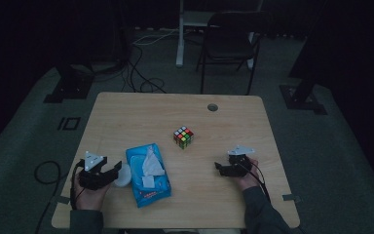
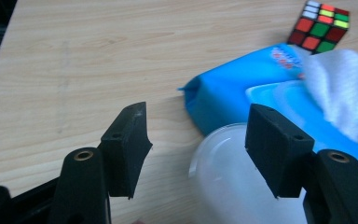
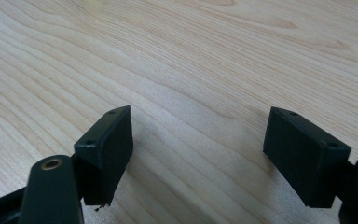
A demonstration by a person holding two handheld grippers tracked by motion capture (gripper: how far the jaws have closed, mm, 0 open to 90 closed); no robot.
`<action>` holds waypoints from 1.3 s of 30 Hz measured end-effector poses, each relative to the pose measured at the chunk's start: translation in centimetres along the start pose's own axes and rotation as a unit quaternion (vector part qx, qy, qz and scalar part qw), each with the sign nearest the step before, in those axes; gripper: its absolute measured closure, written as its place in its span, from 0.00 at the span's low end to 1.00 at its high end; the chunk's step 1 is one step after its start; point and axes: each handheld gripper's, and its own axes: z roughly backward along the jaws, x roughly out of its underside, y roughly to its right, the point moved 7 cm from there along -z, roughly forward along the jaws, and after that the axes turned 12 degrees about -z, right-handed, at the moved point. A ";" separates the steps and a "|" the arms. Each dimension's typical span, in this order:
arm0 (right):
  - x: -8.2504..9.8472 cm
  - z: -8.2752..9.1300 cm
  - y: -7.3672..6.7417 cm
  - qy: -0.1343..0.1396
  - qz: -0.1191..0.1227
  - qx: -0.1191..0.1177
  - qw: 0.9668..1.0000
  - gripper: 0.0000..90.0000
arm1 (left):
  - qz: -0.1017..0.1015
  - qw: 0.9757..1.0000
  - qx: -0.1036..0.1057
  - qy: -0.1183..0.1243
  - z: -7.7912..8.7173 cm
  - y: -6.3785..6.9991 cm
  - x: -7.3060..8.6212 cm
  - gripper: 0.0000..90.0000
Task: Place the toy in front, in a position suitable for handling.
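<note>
A blue pack of wet wipes (image 1: 148, 175) lies on the wooden table (image 1: 126, 117), with a white wipe (image 1: 152, 163) pulled up through its lid. A colourful puzzle cube (image 1: 183, 137) sits near the table's middle. My left gripper (image 1: 118, 168) rests at the pack's left, open, its jaws over a round translucent white lid (image 2: 233, 182) beside the pack (image 2: 233, 95). The cube (image 2: 321, 28) shows beyond the pack there. My right gripper (image 1: 219, 168) rests on the table to the right, open with bare wood (image 3: 196, 93) between its fingers.
A small round cable hole (image 1: 213, 107) is set near the table's far edge. Beyond the table stand a dark chair (image 1: 229, 44), a white post (image 1: 179, 34) and cables on the floor (image 1: 141, 68). The room is dim.
</note>
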 end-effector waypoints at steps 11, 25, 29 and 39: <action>0.0 0.0 0.0 0.000 0.000 0.000 1.000 0.26 | -0.023 0.999 0.049 0.005 -1.0 4.2 -2.0 0.40; 0.0 0.0 0.0 0.000 0.000 0.000 1.000 0.26 | -0.059 0.996 0.046 -0.045 -2.0 5.2 -1.1 0.63; 0.0 0.0 0.0 0.000 0.000 0.000 1.000 0.26 | -0.063 0.996 0.037 -0.049 -2.1 4.9 -1.0 0.67; 0.0 0.0 0.0 0.000 0.000 0.000 1.000 0.26 | -0.061 0.997 0.015 -0.053 -2.8 2.8 -0.8 0.77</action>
